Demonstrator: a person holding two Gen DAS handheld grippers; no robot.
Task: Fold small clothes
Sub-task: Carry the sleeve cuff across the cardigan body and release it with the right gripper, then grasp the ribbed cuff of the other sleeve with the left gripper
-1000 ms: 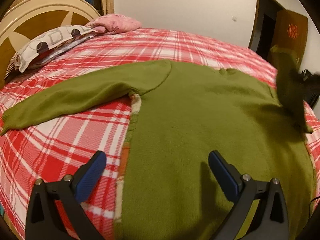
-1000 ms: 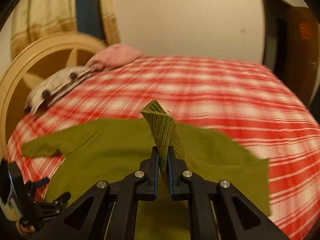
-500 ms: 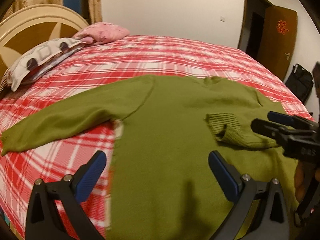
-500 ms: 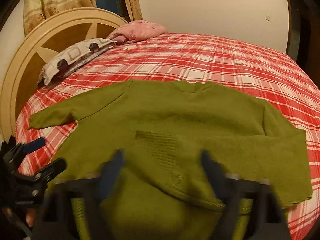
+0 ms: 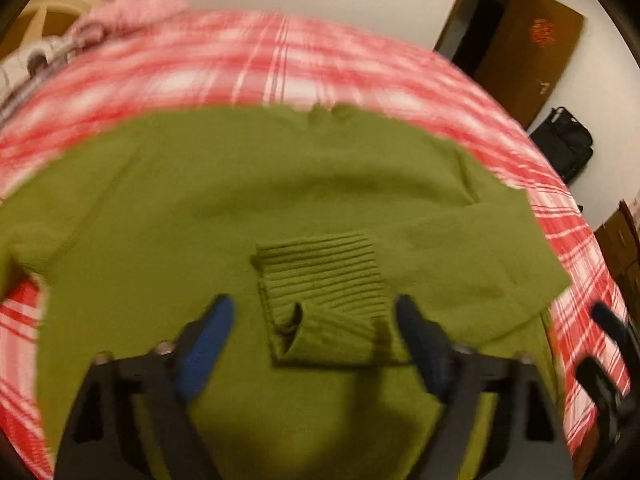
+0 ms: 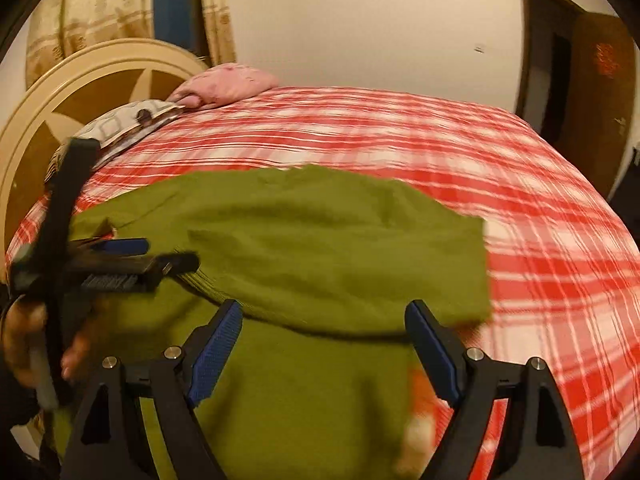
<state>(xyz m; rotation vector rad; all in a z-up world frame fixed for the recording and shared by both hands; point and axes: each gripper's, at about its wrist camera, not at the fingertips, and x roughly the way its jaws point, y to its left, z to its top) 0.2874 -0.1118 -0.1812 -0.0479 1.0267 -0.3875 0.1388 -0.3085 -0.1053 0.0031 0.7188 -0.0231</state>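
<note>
Right tongs (image 6: pixel 320 344) are hanging wide, empty, above the sweater (image 6: pixel 320 248); left tongs (image 5: pixel 312 332), just been narrowing, are straddling the folded cuff (image 5: pixel 320 280), gripping nothing — better flatten it first.

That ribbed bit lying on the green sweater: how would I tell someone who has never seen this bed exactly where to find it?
Start at the bed with the red and white plaid sheet, where an olive green knitted sweater lies spread flat. One sleeve is folded across its body, ending in the ribbed sleeve cuff near the middle. Its raised parallel ridges set it apart from the smooth knit around it.
</note>
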